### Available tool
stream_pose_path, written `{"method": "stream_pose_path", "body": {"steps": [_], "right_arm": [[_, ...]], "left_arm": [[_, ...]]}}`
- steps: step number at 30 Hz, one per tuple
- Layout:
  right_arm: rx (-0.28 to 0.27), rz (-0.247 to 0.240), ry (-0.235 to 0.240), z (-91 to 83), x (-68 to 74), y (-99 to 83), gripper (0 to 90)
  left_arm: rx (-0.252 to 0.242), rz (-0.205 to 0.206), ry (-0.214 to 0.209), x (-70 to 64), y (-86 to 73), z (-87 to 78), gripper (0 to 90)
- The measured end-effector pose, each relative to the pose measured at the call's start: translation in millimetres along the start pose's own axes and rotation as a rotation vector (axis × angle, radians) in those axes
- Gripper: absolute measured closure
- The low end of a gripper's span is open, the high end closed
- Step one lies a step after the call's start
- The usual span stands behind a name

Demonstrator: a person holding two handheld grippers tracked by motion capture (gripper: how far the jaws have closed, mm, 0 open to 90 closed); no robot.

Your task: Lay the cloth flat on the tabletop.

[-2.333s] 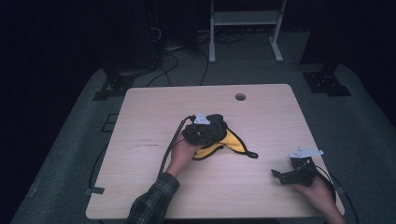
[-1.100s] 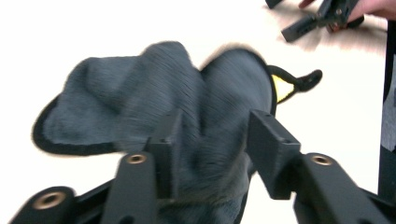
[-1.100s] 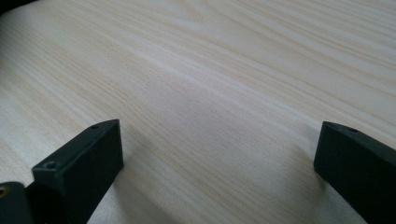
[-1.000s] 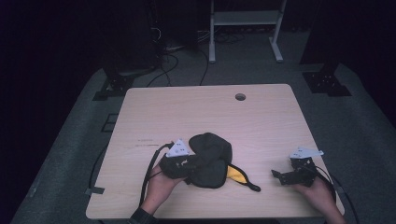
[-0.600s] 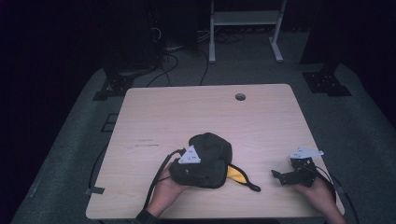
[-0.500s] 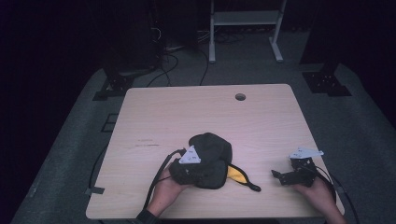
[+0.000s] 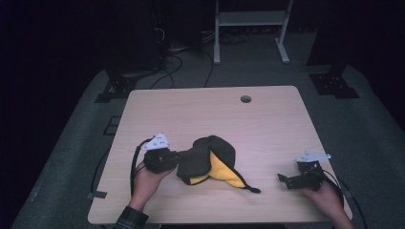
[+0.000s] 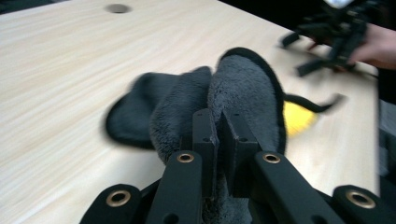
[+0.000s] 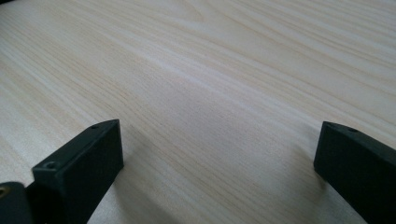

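Hat (image 7: pixel 207 160): it lies on the bench (image 7: pixel 210 114) near your front edge, left of centre, crumpled with one flap turned over.
Hat look: dark grey fleece outside, bright yellow lining showing at the lower right, black binding round the edge, and a thin black strap trailing toward your right.
Hat texture: soft, fuzzy pile; in the left gripper view (image 8: pixel 243 88) the folds stand up rounded and the far part is blurred.
Left gripper (image 7: pixel 177 157): your jaws are clenched on a fold of the hat at its left edge, fleece pinched between them.
Right gripper (image 7: pixel 282 180): your jaws are released, spread wide over bare wood, well apart from the hat.
Bench surface: pale wood with a fine straight grain, smooth, rounded corners.
Cable hole (image 7: pixel 246 98): a small round opening near the far edge.
Surroundings: grey floor (image 7: pixel 76 157) around the bench, a white frame (image 7: pixel 250 28) standing beyond it, black cables on the floor.
In the way: bare wood lies between the two grippers apart from the strap end.
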State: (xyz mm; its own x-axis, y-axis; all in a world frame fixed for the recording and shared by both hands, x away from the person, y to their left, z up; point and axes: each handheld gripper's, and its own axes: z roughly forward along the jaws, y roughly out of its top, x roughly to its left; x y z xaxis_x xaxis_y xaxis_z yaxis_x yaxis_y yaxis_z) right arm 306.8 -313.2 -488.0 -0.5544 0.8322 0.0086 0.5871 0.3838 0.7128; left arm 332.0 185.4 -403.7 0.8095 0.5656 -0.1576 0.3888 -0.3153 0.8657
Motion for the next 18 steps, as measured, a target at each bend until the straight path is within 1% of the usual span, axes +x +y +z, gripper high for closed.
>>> {"method": "stream_pose_path", "body": {"steps": [1, 2, 3, 4, 5, 6, 7, 8, 9, 10, 11, 13, 14, 15, 16, 17, 18], "right_arm": [[0.000, 0.000, 0.000, 0.0, 0.0, 0.0, 0.4], [0.000, 0.000, 0.000, 0.0, 0.0, 0.0, 0.4], [-0.001, 0.000, -0.001, -0.1, 0.0, -0.1, 0.4], [-0.001, -0.001, -0.001, -0.2, 0.0, -0.2, 0.4], [0.000, 0.001, -0.001, -0.3, 0.1, -0.3, 0.4], [0.000, 0.001, -0.001, -0.3, 0.2, -0.3, 0.4], [0.000, 0.002, -0.001, -0.3, 0.2, -0.3, 0.4], [0.000, 0.002, -0.001, -0.3, 0.2, -0.3, 0.4], [0.000, 0.002, -0.001, -0.4, 0.3, -0.3, 0.4], [0.000, 0.003, -0.001, -0.4, 0.3, -0.3, 0.4], [0.000, 0.003, -0.001, -0.4, 0.3, -0.3, 0.4], [0.000, 0.003, -0.001, -0.4, 0.3, -0.4, 0.4], [0.000, 0.003, -0.001, -0.4, 0.3, -0.4, 0.4], [0.000, 0.002, -0.001, -0.4, 0.2, -0.4, 0.4], [0.000, 0.003, -0.001, -0.4, 0.3, -0.3, 0.4], [0.000, 0.002, -0.001, -0.4, 0.2, -0.3, 0.4], [0.000, 0.002, -0.001, -0.4, 0.3, -0.3, 0.4]], "left_arm": [[0.000, 0.000, 0.000, 0.0, 0.0, 0.0, 84.3], [-0.006, -0.034, 0.032, 12.7, -5.6, -4.4, 84.2], [-0.002, -0.049, 0.052, 18.9, -8.8, -5.9, 84.2], [0.003, -0.060, 0.066, 23.6, -11.4, -6.7, 84.1], [0.003, -0.060, 0.066, 23.6, -11.4, -6.7, 84.1], [0.042, -0.101, 0.120, 36.1, -19.1, -7.9, 83.9], [0.061, -0.112, 0.146, 40.8, -22.3, -8.1, 83.9], [0.061, -0.112, 0.146, 40.8, -22.3, -8.1, 83.9], [0.073, -0.121, 0.157, 44.8, -25.3, -7.8, 83.3], [0.099, -0.128, 0.189, 49.3, -28.7, -7.8, 81.2], [0.102, -0.130, 0.217, 50.6, -30.3, -8.8, 78.0], [0.098, -0.132, 0.220, 50.5, -30.4, -11.1, 73.3], [0.090, -0.131, 0.226, 49.7, -29.8, -13.1, 73.3], [0.078, -0.130, 0.227, 47.3, -28.7, -16.0, 71.1], [0.056, -0.119, 0.223, 40.5, -26.2, -21.6, 68.0], [0.056, -0.119, 0.223, 40.5, -26.2, -21.6, 67.3], [0.036, -0.104, 0.195, 28.2, -22.7, -25.6, 65.6]]}}
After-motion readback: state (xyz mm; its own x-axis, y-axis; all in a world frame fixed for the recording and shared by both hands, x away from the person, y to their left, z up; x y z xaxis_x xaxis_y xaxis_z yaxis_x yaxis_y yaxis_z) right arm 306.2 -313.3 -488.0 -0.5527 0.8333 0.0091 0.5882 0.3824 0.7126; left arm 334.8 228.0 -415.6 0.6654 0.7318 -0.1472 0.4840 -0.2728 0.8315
